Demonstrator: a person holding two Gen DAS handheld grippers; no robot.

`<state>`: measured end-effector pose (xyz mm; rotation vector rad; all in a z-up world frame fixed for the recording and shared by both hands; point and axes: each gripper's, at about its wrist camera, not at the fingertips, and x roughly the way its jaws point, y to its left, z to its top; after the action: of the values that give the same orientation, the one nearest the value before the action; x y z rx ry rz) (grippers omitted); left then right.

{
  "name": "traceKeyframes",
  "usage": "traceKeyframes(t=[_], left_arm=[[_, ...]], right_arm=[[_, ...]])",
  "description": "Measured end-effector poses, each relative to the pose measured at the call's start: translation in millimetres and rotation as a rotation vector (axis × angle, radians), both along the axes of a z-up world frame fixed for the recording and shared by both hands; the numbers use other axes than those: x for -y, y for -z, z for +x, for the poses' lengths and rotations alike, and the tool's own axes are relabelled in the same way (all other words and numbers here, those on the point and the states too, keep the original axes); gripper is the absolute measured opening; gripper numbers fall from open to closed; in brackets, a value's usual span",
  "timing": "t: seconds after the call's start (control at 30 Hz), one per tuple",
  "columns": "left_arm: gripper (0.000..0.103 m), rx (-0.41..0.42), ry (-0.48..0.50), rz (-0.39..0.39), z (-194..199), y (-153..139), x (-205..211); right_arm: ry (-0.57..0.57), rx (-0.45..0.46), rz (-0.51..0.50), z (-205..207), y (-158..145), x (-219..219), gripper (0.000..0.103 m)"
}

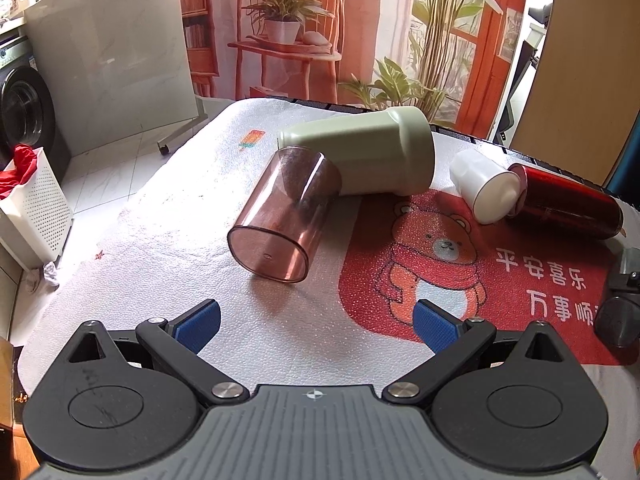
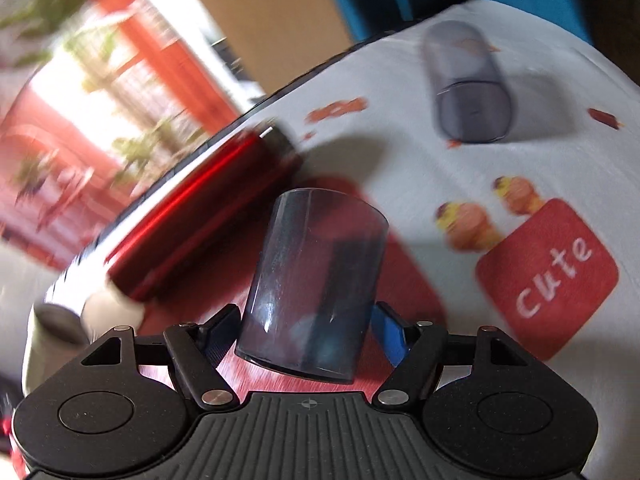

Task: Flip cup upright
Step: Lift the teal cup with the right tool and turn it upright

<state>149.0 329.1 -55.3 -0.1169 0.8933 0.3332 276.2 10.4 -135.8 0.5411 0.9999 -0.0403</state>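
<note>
Right tongs (image 2: pixel 306 328) clamped on a see-through bluish-grey plastic cup (image 2: pixel 316 292), left tongs (image 1: pixel 316 324) spread wide with nothing in them.

The cup sits tilted between the blue pads (image 2: pixel 390 336), above the white cloth-covered bench (image 2: pixel 460 168), next to a shiny red metal bottle (image 2: pixel 192 216) lying on its side. Left view: a clear pink plastic tumbler (image 1: pixel 280 216) on its side, leaning against a pale green plastic jug (image 1: pixel 372 152).

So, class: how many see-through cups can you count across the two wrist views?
3. A pink cup lies on its side against the green container. A grey cup sits between the right gripper fingers. Another grey cup lies far back. More may be hidden.
</note>
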Motion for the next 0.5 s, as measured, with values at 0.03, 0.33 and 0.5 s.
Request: traceKeyframes(t=[0.03, 0.33, 0.5], left_arm=[[0.103, -0.003, -0.005, 0.004, -2, -1, -2], [0.103, -0.011, -0.068, -0.004, -18, -6, -20], [0.103, -0.009, -0.087, -0.008, -20, -9, -27]], right_arm=[[-0.051, 0.008, -0.013, -5, -1, -12, 0.069], [-0.443, 0.081, -0.101, -22, -16, -110, 0.069], [-0.513, 0.074, -0.089, -27, -25, -130, 0.069]])
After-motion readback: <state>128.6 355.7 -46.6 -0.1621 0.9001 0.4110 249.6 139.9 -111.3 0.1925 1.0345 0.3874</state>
